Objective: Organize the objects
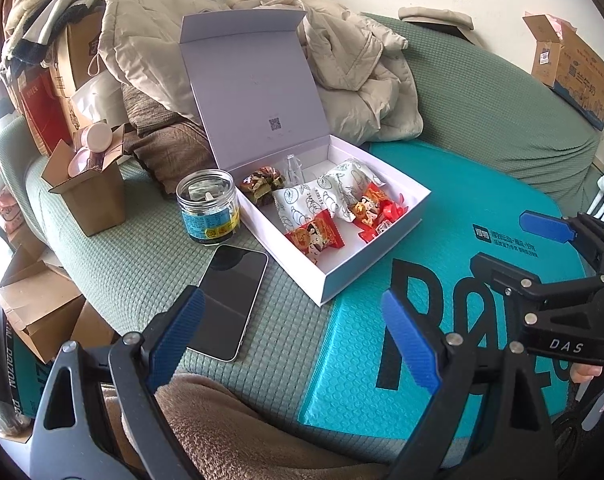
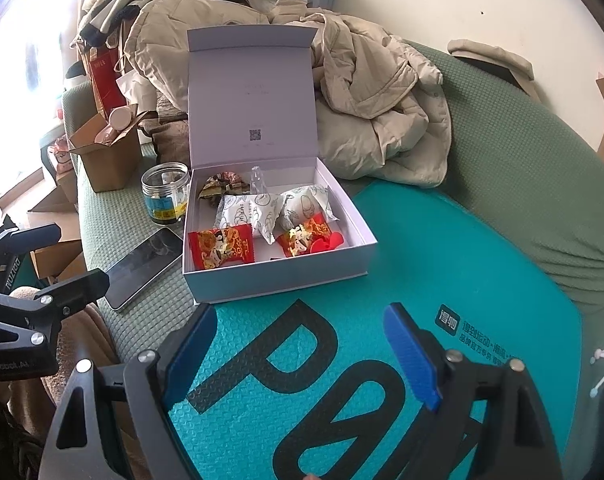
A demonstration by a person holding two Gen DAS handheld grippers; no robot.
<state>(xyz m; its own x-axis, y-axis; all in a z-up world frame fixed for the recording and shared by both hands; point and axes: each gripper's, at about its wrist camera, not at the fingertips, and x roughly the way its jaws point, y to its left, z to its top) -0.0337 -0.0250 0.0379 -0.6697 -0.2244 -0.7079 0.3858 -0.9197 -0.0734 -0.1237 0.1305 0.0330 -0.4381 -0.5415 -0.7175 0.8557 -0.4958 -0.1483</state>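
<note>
- The left gripper (image 1: 294, 334) is seen nearest with jaws spread wide and nothing between them; the right gripper (image 2: 302, 350) is likewise held wide and empty over the teal mat (image 2: 442, 248)
- A phone (image 1: 230, 300) is laid at 11 o'clock of the left gripper; a jar (image 1: 209, 208) beyond it
- The white box (image 2: 278, 280), lid raised, is found at 12 o'clock of the right gripper; red snack packets (image 2: 221, 246) lie inside

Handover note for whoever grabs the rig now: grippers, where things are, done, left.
Left gripper: open, empty, hovering near the phone.
Right gripper: open, empty, over the teal mailer.
White box: lid up, on the sofa, holding red snack packs, white packs, a dark candy and a small clear bottle.
Jar and phone lie outside, left of the box.
Left: probably box those and close the lid.
</note>
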